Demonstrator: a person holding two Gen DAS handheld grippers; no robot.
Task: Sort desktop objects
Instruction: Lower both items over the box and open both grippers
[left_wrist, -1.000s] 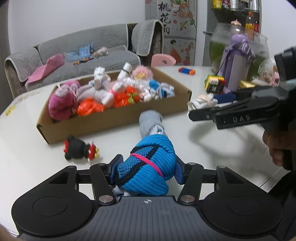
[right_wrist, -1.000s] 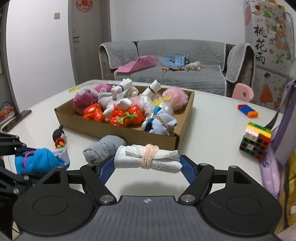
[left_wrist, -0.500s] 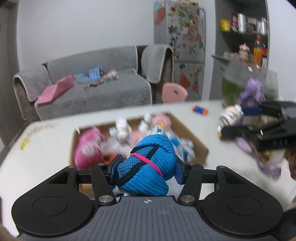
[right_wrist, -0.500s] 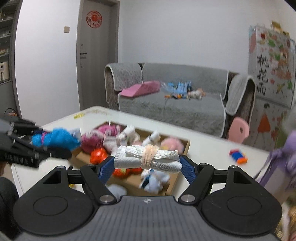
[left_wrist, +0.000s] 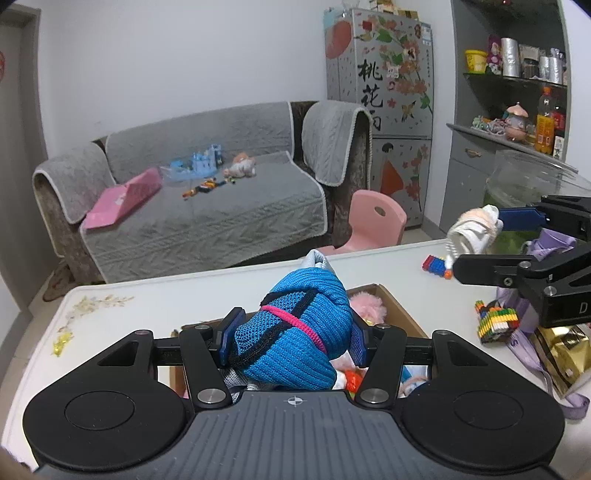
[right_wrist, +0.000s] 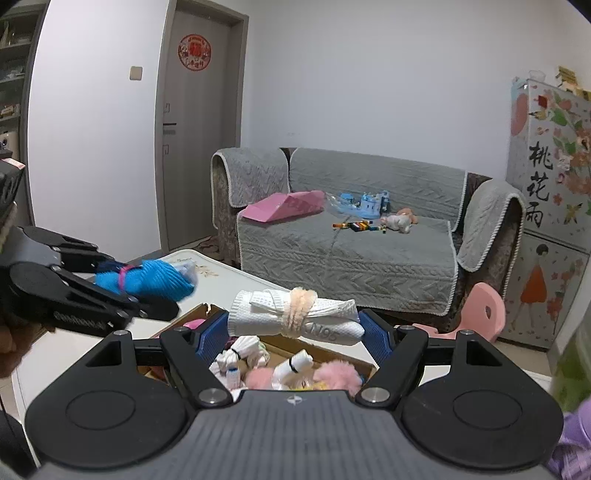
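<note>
My left gripper (left_wrist: 290, 341) is shut on a rolled blue sock bundle (left_wrist: 295, 332) tied with a pink band, held in the air over the cardboard box (left_wrist: 399, 310). My right gripper (right_wrist: 293, 332) is shut on a white rolled cloth bundle (right_wrist: 295, 319) bound with a peach fuzzy tie, also above the box (right_wrist: 332, 345). The box holds several bundles and pink plush pieces. In the left wrist view the right gripper (left_wrist: 476, 240) hangs at the right with its white bundle (left_wrist: 472, 229). In the right wrist view the left gripper (right_wrist: 147, 291) sits at the left, with the blue bundle (right_wrist: 155, 282).
The white table (left_wrist: 147, 302) carries a multicoloured block cube (left_wrist: 496, 321), small bricks (left_wrist: 437, 264), a purple bag (left_wrist: 550, 243) and a gold packet (left_wrist: 565, 354) at the right. A glass bowl (left_wrist: 532, 181), pink chair (left_wrist: 376, 218) and grey sofa (left_wrist: 207, 206) lie beyond.
Both grippers have risen from near the tabletop and moved forward over the box, each still holding its bundle. The box has dropped low in both views.
</note>
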